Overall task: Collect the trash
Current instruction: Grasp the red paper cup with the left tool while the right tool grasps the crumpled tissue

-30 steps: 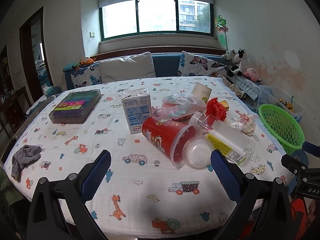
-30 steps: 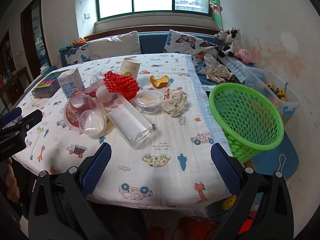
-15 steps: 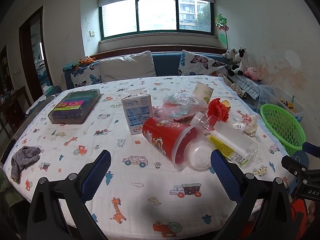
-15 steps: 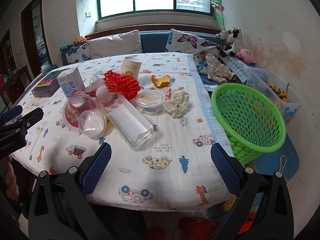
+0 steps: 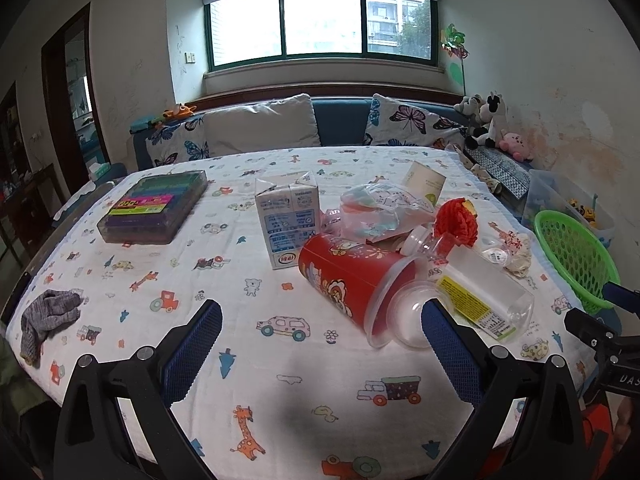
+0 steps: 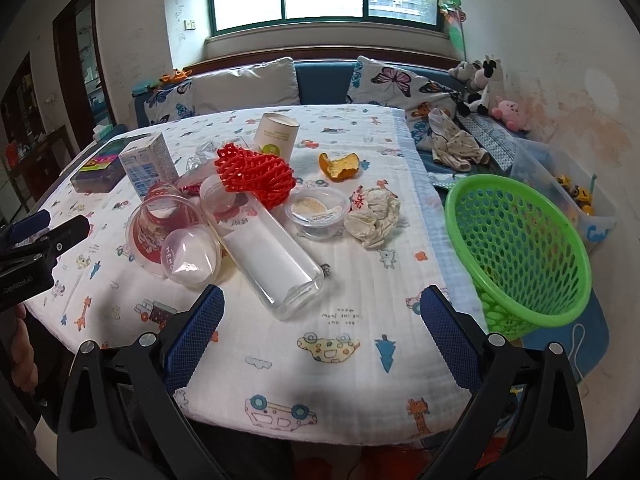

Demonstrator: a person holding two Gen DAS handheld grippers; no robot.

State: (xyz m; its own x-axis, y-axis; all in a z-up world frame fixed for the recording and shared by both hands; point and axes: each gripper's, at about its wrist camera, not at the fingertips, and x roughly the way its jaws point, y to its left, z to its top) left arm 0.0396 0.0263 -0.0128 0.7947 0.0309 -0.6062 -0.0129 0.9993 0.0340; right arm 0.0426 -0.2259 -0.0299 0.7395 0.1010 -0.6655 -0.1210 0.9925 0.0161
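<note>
Left to right across the counter (image 5: 280,380): grey glove (image 5: 48,316) at the left edge; clear case of coloured items (image 5: 156,206); upright milk carton (image 5: 288,220); red cup (image 5: 348,280) on its side, touching a clear bottle (image 6: 272,256); red foam net (image 6: 256,176); small lidded tub (image 6: 318,214); crumpled paper (image 6: 374,216); green basket (image 6: 520,248) beyond the right edge. Left claw (image 5: 320,354) and right claw (image 6: 320,338) both spread apart, empty, above the near edge.

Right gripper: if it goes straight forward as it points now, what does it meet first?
Most likely the clear plastic bottle lying on the table, just ahead of the open right gripper; depth is uncertain.
</note>
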